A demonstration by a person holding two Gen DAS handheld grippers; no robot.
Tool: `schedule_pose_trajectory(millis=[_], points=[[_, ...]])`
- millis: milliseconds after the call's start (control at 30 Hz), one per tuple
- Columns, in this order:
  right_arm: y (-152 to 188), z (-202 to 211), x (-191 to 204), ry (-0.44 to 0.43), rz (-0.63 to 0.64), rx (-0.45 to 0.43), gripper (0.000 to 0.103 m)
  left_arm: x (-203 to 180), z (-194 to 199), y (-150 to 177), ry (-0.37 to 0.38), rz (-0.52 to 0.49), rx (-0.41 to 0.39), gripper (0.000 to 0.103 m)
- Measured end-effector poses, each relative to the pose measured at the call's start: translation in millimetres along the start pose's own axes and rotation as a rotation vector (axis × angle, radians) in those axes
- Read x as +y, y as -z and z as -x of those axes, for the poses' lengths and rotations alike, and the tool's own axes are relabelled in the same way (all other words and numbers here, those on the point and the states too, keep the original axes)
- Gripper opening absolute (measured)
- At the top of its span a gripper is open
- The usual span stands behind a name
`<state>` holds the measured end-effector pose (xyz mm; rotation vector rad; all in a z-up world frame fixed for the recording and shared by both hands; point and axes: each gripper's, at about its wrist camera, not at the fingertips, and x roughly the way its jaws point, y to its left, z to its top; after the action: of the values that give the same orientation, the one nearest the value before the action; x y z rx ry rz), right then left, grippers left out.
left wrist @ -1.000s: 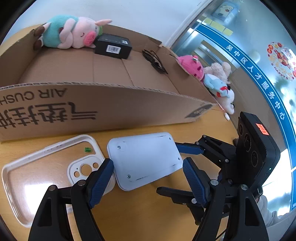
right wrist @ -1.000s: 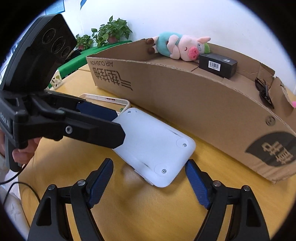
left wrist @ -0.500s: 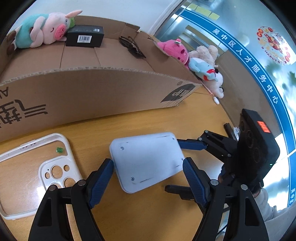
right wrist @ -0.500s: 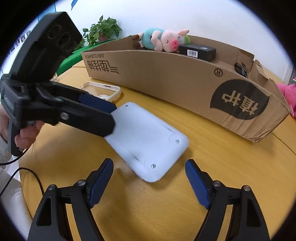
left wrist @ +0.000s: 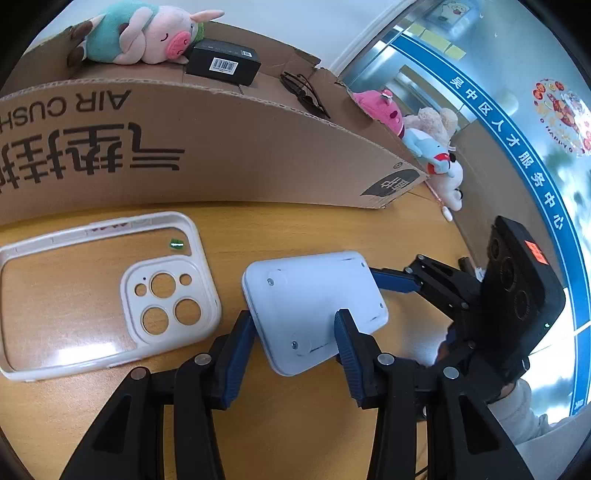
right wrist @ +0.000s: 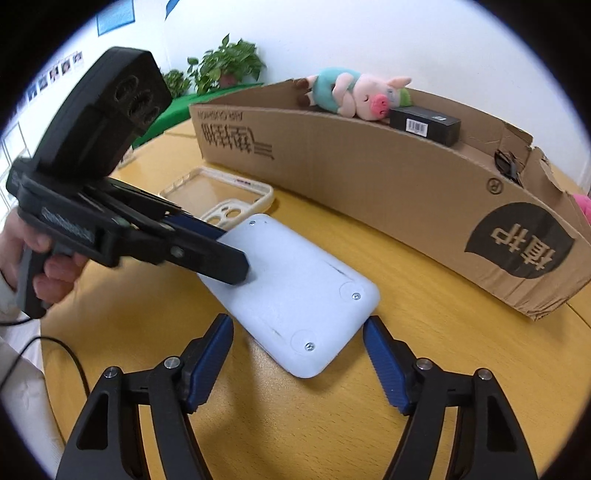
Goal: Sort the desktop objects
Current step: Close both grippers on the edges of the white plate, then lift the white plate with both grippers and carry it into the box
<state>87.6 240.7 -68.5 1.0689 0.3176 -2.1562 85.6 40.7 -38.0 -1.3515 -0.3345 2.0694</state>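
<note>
White flat device (left wrist: 314, 310), back side up with screws showing, lies on the wooden bench (left wrist: 295, 424) just in front of the cardboard box (left wrist: 207, 147). Left tool (left wrist: 293, 332) narrow, blue pads closed on the device's near short end. Right tool (right wrist: 299, 354) wide, pads flanking the opposite end, apart from it. Clear phone case (left wrist: 99, 295) just beside the device. Box already carries plush pig (left wrist: 144, 33), black carton (left wrist: 221, 62), glasses (left wrist: 304, 94).

Judgement: lift level, clear the box's front wall, and keep the right tool ready to steady the free end.
</note>
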Motion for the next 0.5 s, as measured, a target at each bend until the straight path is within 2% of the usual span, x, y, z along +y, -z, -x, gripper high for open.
schedule_pose_trajectory(millis=[167, 233, 267, 300, 400, 500], points=[[-3, -1, 0, 0.037, 0.008, 0.002, 0.073, -3, -1, -2, -0.029, -0.016, -0.027, 0.041], [-3, 0, 0, 0.052, 0.000, -0.004, 0.073, -5, 3, -2, -0.001, -0.022, -0.049, 0.034], [-3, 4, 0, 0.054, -0.009, -0.021, 0.072, -7, 6, -3, 0.022, -0.026, -0.063, 0.029], [-3, 6, -1, 0.053, -0.018, -0.034, 0.071, -14, 13, -4, 0.022, -0.049, -0.092, 0.028], [-9, 17, -2, 0.065, -0.035, -0.087, 0.068, -31, 25, -8, -0.026, -0.115, -0.147, 0.028], [-18, 25, -1, 0.082, -0.029, -0.120, 0.067, -34, 37, -15, -0.015, -0.122, -0.179, 0.028]])
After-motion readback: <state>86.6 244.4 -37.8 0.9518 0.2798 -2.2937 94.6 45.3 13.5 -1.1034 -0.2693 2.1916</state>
